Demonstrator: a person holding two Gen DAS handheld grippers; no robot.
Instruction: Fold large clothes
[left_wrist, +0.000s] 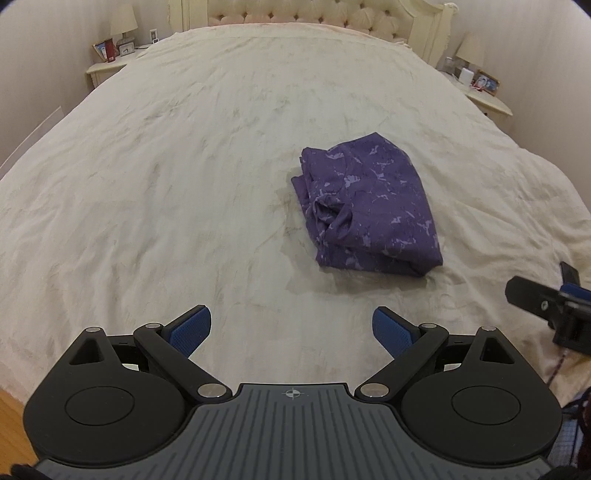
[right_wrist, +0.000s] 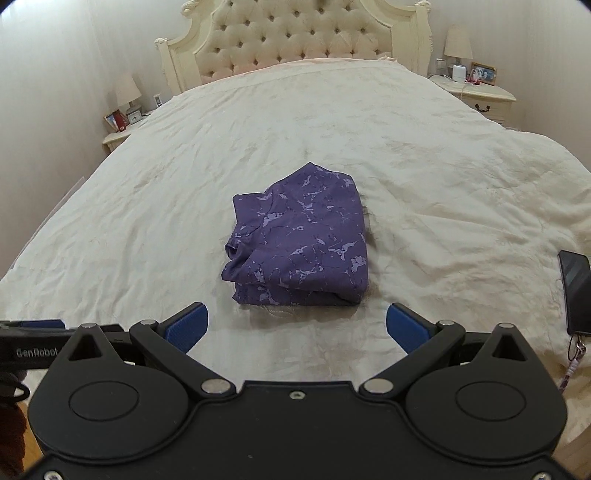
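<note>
A purple garment with a pale marbled print (left_wrist: 365, 206) lies folded into a compact stack on the cream bedspread (left_wrist: 166, 184). It also shows in the right wrist view (right_wrist: 299, 240), centred just beyond the fingers. My left gripper (left_wrist: 291, 332) is open and empty, held above the bed, with the garment ahead and to its right. My right gripper (right_wrist: 295, 325) is open and empty, a short way in front of the garment's near edge. The right gripper shows at the right edge of the left wrist view (left_wrist: 554, 302).
A tufted headboard (right_wrist: 295, 33) stands at the far end of the bed. Nightstands with lamps and photo frames flank it (right_wrist: 122, 122) (right_wrist: 476, 88). A dark phone with a strap (right_wrist: 576, 291) lies on the bed at the right. Wooden floor (left_wrist: 11, 424) shows at lower left.
</note>
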